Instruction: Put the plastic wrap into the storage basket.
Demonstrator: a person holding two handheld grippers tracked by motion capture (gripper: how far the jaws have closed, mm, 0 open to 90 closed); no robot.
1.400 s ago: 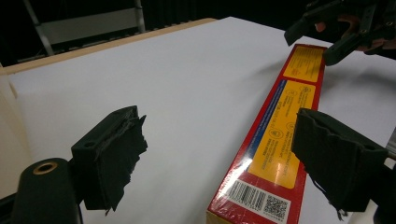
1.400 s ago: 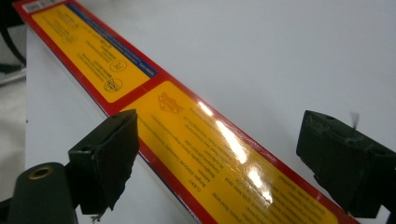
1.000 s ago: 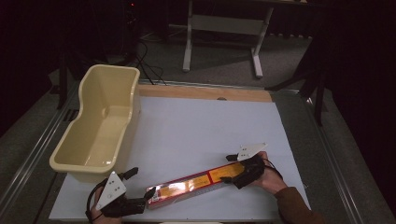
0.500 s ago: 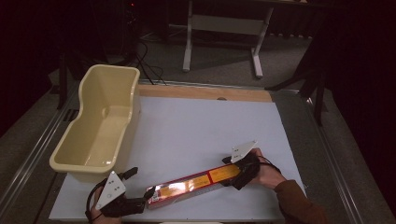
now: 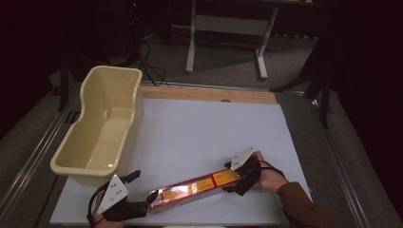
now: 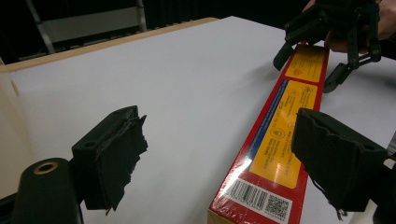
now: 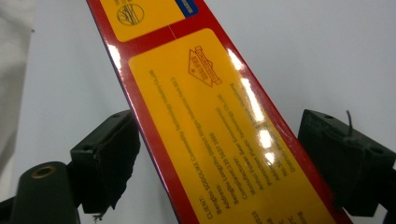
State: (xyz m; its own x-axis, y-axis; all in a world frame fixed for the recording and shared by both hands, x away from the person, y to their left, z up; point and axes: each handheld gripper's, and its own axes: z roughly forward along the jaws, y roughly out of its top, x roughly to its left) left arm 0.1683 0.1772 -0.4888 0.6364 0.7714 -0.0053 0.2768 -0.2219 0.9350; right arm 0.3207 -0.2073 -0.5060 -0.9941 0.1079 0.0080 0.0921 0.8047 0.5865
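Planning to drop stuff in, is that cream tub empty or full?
Empty: the cream tub's bare inner floor shows in the high view.

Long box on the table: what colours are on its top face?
Red box with yellow panels; clearest in the right gripper view.

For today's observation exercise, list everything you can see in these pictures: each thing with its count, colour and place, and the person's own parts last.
Box: one, long, red and yellow, flat on the table near the front edge.
Tub: one, cream, at the table's left edge.
Table: one, white top with a wooden strip at the far edge.
Frame: one, grey, on the floor beyond the table.
Left gripper: one, black, open at the box's near-left end.
Right gripper: one, black, open astride the box's other end.
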